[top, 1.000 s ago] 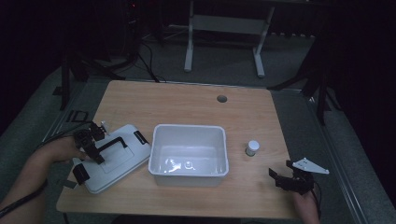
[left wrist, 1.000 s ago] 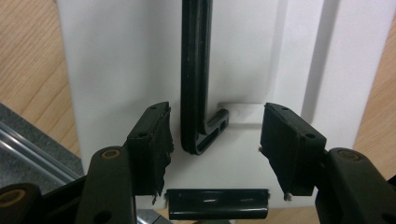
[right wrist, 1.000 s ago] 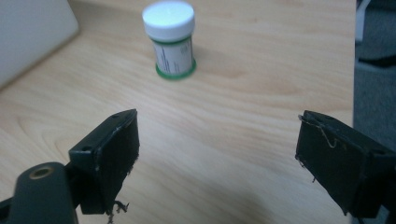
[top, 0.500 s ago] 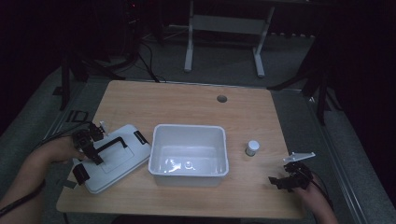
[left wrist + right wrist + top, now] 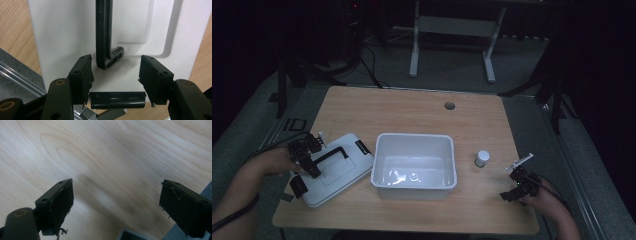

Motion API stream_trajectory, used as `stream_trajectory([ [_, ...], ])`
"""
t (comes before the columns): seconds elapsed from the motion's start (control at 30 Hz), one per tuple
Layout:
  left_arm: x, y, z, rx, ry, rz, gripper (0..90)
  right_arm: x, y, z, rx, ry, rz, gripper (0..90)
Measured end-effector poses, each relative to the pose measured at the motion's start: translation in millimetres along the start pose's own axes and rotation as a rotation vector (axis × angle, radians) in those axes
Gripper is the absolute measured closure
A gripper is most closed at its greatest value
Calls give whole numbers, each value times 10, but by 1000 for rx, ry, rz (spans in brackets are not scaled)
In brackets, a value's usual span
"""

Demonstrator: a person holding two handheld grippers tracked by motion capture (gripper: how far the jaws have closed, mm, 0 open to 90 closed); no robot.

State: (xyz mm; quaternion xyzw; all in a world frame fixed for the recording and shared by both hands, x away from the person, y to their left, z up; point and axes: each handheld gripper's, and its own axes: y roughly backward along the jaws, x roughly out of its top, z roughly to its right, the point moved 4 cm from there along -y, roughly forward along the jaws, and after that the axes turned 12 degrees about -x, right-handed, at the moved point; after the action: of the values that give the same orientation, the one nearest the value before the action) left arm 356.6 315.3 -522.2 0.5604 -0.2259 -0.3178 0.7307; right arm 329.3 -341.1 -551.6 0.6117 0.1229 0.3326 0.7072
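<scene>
The left tool [image 5: 115, 82] hangs over the flat white plastic lid with a black carrying handle [image 5: 337, 167], its jaws half spread and gripping nothing. In the left gripper view the pads straddle the near corner of the black handle [image 5: 103, 35]. The bar's long axis runs straight away from the tool, so the jaws stand across it rather than along it. A short black latch clip [image 5: 117, 100] on the lid's near edge lies between the jaws, just below the handle's bend. From above, the left tool [image 5: 307, 157] sits over the lid's left part, and the lid rests on the light wooden surface [image 5: 412, 110], touching or just beside the open white plastic tub [image 5: 414, 167] to its right.

The right tool [image 5: 519, 185] is well apart, near the surface's right front corner, jaws wide and empty over bare wood [image 5: 105, 165]. A small white-capped bottle [image 5: 482, 158] stands between it and the tub.

The left hand is plainly the nearer to the lid. A grasp on the handle probably needs only a short descent and a closing.
</scene>
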Motion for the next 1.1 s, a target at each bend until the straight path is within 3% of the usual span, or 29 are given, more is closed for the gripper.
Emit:
stream_trajectory([
  [0.17,-5,28,-1,0,1,3,432,46,21,3,-11,48,-74,117],
  [0.27,-4,42,11,10,-5,-12,432,86,13,1,-15,75,-166,118],
  [0.4,12,63,38,10,-14,3,432,142,1,24,-46,56,-191,118],
  [0.57,17,57,44,12,-12,-7,432,252,15,42,21,0,-248,117],
  [0.73,13,46,37,14,-11,-12,431,409,62,113,20,-54,-256,118],
  [0.93,2,48,33,14,-10,-13,431,589,81,137,-19,-58,-245,120],
  [1.1,7,65,35,20,-14,-15,432,737,95,160,5,-74,-215,111],
])
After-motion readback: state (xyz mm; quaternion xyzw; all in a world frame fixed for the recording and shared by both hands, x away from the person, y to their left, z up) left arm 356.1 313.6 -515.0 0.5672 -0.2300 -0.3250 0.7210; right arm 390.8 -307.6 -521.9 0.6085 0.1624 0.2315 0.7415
